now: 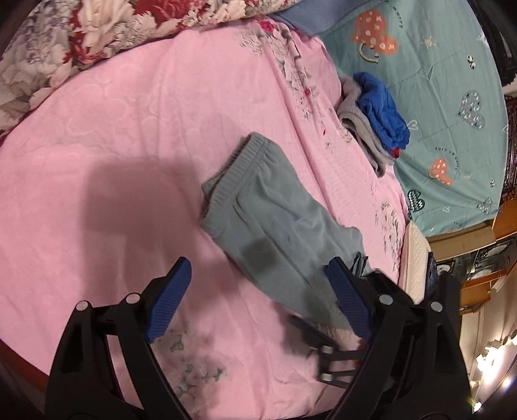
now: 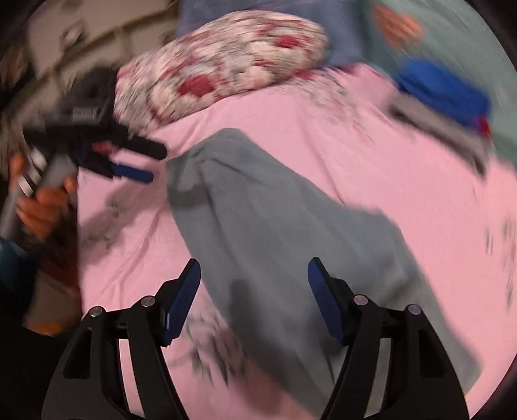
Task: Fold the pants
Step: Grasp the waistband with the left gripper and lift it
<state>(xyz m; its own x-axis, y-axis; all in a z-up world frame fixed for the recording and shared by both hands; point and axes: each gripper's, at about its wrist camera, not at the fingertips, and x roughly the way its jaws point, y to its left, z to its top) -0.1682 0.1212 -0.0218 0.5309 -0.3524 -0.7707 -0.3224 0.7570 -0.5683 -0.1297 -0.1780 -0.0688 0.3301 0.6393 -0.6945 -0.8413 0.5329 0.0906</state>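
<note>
Both hand-held grippers stand open with nothing gripped. Left hand-held gripper (image 1: 258,274) hovers over the pink sheet (image 1: 113,145), its blue pads spread, one pad above the lower end of the grey pants (image 1: 274,219). Right hand-held gripper (image 2: 253,274) hangs over the pants too, jaws apart, cloth below but not pinched. Pants lie folded lengthwise on the bed, waistband away from the cameras. A pile of blue and grey clothes (image 1: 378,119) sits beyond them, near a floral pillow (image 2: 226,55).

Grey pants (image 1: 274,219), pink sheet (image 1: 129,129), red-floral quilt (image 1: 97,29), teal heart-print sheet (image 1: 436,97)
</note>
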